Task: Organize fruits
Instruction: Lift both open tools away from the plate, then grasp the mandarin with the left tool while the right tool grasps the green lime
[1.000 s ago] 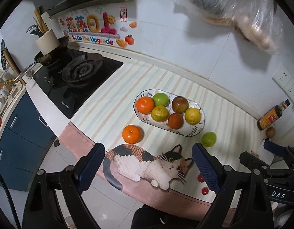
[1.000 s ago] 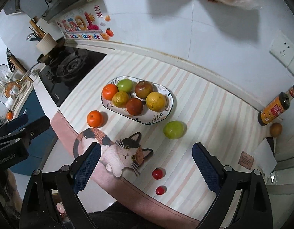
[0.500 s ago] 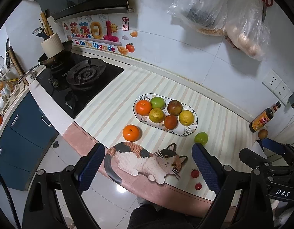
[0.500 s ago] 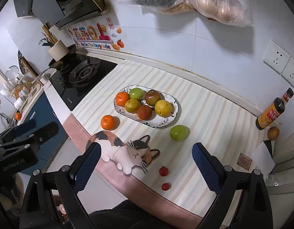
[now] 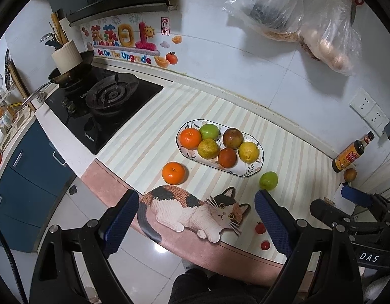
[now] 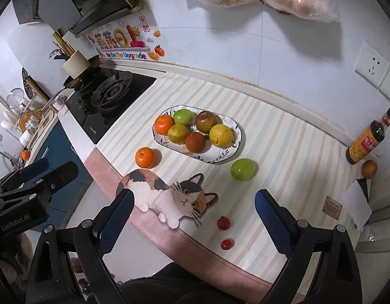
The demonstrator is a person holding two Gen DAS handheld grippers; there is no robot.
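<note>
An oval patterned plate [image 5: 255, 168] [image 6: 235, 149] on the striped counter holds several fruits: orange, green, yellow and dark red ones. Loose beside it lie an orange [image 5: 173, 173] [image 6: 145, 157], a green fruit [image 5: 268, 180] [image 6: 242, 169] and two small red fruits [image 5: 260, 227] [image 6: 223, 223]. My left gripper [image 5: 196, 220] hovers high above the counter's front edge, open and empty. My right gripper [image 6: 193, 217] is likewise open and empty, high over the cat picture and the small red fruits. Each gripper shows at the edge of the other's view.
A black gas hob [image 5: 103, 106] with a pan [image 5: 71, 73] sits at the left. A dark sauce bottle [image 6: 369, 139] and a brown fruit [image 6: 369, 169] stand at the far right by white paper [image 6: 357, 202]. Plastic bags [image 5: 309, 20] hang on the wall.
Both views have pulled back from the counter, so the plate and fruits look smaller and lower. Nothing on the counter moved, and both grippers stayed open.
</note>
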